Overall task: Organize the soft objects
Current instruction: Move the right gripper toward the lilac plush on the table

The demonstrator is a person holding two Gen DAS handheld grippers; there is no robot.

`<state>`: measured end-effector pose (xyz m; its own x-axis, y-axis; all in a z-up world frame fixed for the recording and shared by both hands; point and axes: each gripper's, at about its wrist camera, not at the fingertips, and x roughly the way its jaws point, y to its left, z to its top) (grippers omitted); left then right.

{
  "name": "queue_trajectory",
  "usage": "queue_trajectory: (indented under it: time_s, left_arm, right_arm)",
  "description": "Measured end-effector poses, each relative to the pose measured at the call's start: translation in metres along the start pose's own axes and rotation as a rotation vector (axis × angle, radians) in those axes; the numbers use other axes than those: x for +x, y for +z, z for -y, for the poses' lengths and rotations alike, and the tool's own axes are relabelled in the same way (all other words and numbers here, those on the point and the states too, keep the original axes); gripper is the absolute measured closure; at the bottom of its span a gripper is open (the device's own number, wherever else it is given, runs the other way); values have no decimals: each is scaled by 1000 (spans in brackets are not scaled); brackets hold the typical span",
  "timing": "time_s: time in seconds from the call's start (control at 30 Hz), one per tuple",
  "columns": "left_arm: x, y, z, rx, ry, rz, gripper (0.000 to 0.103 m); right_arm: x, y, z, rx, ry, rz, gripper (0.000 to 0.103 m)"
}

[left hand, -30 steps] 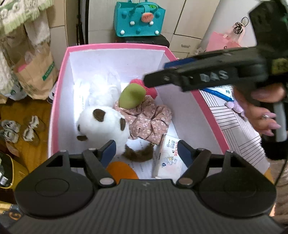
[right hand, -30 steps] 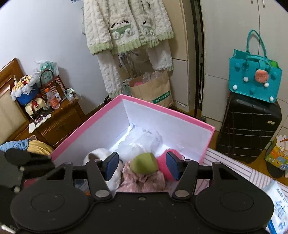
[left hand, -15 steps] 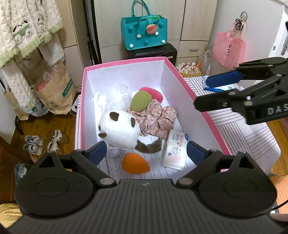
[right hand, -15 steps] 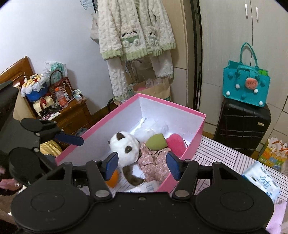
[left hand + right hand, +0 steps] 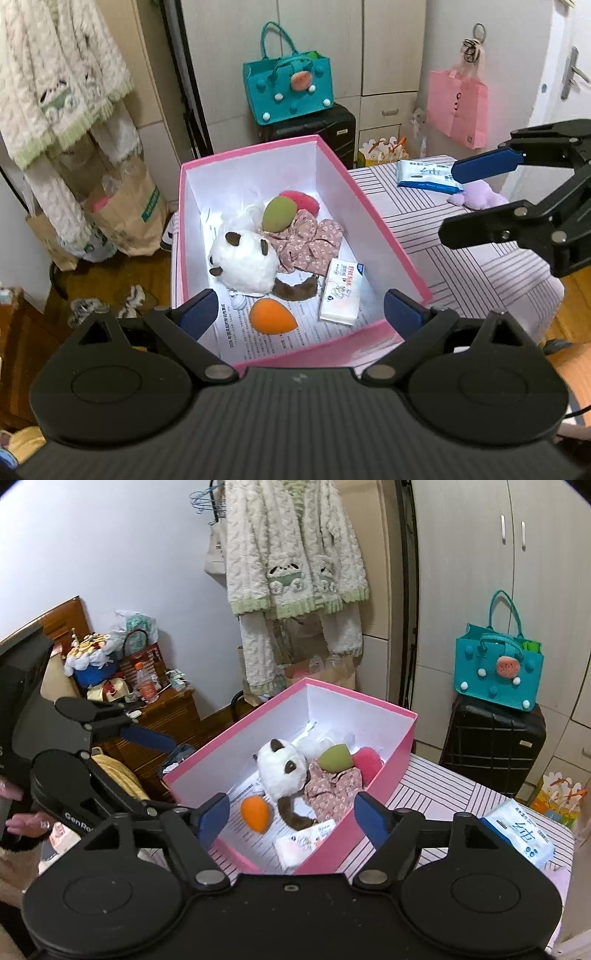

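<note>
A: Left gripper (image 5: 299, 314)?
B: Wide apart, jaws just been opening, nothing between them. Hanging over the near end of the pink box (image 5: 373, 221).
A: And the right gripper (image 5: 291, 812)?
B: Let go too. Jaws just been spreading, nothing in between. Up over the near right side of the box, by the striped table (image 5: 461, 266).
A: Inside the box?
B: Lots of soft things. White panda plush (image 5: 243, 262) in the middle, closer to the left wall. Orange sponge (image 5: 271, 315) at the near end, lying on the printed paper (image 5: 314, 336). Small tissue pack (image 5: 341, 291) near the right wall. Brown fuzzy thing (image 5: 295, 290) between panda and tissue pack, touching the panda.
A: Farther back?
B: Flowered pink cloth (image 5: 314, 240) just right of the panda. Green sponge (image 5: 279, 214) resting at its far edge. Pink puff (image 5: 301, 199) behind, touching the green one.
A: Anything outside the box?
B: Yes. Blue and white wipes pack (image 5: 424, 175) on the far right of the table, well apart from the box. Purple fluffy toy (image 5: 478, 197) just beside it, on the near side.
</note>
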<state>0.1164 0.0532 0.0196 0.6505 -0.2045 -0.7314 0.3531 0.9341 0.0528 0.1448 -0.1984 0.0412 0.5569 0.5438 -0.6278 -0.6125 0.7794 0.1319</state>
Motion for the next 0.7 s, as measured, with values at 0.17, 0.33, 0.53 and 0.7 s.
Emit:
queue_trajectory:
  time_s: [0.17, 0.33, 0.53, 0.7]
  left_arm:
    - [-18, -5, 14, 30, -8, 1, 4]
    - [-30, -10, 29, 61, -13, 4, 2]
    - [-36, -15, 47, 85, -38, -3, 2]
    - [-36, -19, 64, 109, -42, -10, 2]
  right_arm:
    - [-18, -12, -4, -6, 8, 6, 14]
    - [-33, -28, -7, -20, -10, 16, 11]
    - [-47, -47, -7, -31, -32, 15, 10]
    - [-59, -65, -2, -30, -47, 17, 10]
